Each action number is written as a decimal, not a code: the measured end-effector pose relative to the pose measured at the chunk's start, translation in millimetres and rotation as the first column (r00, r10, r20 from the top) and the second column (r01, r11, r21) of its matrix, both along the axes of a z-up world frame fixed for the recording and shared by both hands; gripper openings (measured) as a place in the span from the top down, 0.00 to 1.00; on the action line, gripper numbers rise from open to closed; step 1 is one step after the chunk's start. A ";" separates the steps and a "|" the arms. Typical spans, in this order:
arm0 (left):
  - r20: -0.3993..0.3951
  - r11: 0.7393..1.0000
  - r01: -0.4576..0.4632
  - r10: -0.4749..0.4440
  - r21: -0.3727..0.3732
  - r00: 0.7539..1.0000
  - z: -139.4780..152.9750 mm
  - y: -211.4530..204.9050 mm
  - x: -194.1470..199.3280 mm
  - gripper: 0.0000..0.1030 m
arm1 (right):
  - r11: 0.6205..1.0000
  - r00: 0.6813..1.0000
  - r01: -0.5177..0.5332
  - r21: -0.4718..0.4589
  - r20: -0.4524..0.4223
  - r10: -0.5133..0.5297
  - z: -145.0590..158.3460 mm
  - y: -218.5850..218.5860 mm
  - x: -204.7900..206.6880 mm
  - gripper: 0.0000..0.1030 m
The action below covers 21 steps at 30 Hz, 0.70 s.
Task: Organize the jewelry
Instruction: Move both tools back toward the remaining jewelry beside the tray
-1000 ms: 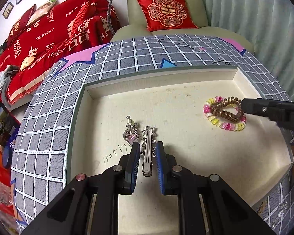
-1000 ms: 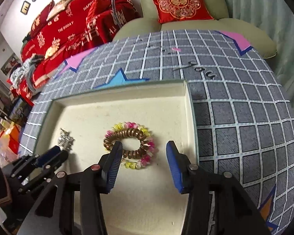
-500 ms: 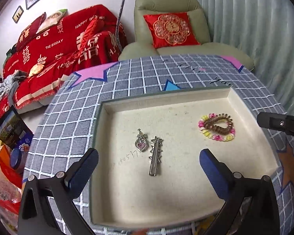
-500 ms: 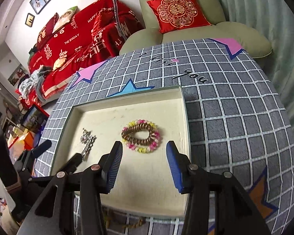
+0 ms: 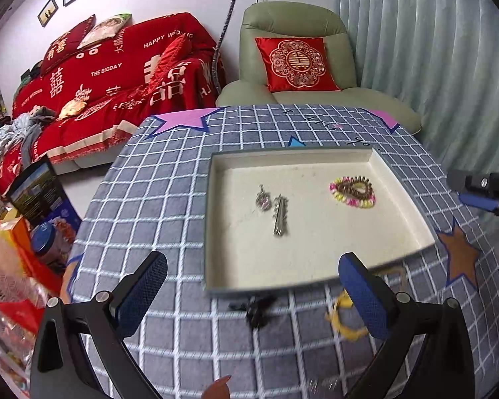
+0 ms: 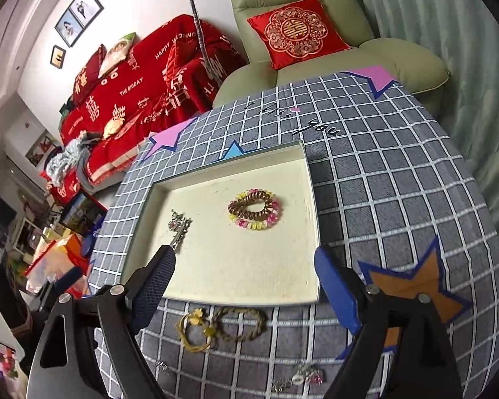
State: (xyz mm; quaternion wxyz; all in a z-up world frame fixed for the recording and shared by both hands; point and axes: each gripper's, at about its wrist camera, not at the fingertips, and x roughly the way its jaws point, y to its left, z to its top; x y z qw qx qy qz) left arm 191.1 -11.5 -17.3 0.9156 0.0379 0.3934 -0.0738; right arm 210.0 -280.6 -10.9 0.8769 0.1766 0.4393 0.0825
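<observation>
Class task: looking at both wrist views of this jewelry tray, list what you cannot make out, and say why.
- Dark item before the tray, left wrist view: motion-blurred.
- Small trinkets at the tablecloth's near edge, right wrist view: too small, blurred.
- Silver hair clip, right wrist view: lower end behind the right gripper.

Blurred dark trinket (image 5: pixel 256 311) and yellow band (image 5: pixel 344 319) below the tray (image 5: pixel 216 286), perhaps hair ties.

The left claw (image 5: pixel 252 294) stands spread wide with nothing between its blue pads, hanging over the checked worktop (image 5: pixel 156 199) just short of the cream tray (image 5: pixel 316 259); inside lie a silver hair clip (image 5: pixel 280 214) touching a heart pendant (image 5: pixel 263 198), and — well apart — two coiled hair ties (image 5: pixel 353 192). On the cloth before the tray sit a blurred black item (image 5: pixel 256 311) and a yellow band (image 5: pixel 344 319); the right claw's tip (image 5: pixel 479 196) pokes in at the right edge.
</observation>
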 end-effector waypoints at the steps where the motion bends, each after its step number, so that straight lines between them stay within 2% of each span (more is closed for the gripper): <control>1: 0.003 1.000 -0.001 0.001 0.005 1.000 -0.1 2.1 -4.4 0.00 | 1.000 1.000 0.000 0.003 0.000 0.000 0.9 0.1 -4.8 0.00; 10: 0.004 0.999 -0.017 0.017 0.051 1.000 -12.6 20.1 -42.9 0.00 | 1.000 1.000 0.017 -0.008 0.010 -0.017 -1.6 2.9 -46.8 0.00; 21: -0.120 0.997 -0.069 0.073 0.032 0.990 -55.9 39.2 -49.5 0.00 | 0.993 0.990 -0.063 -0.102 -0.135 0.049 -44.5 21.3 -77.9 0.00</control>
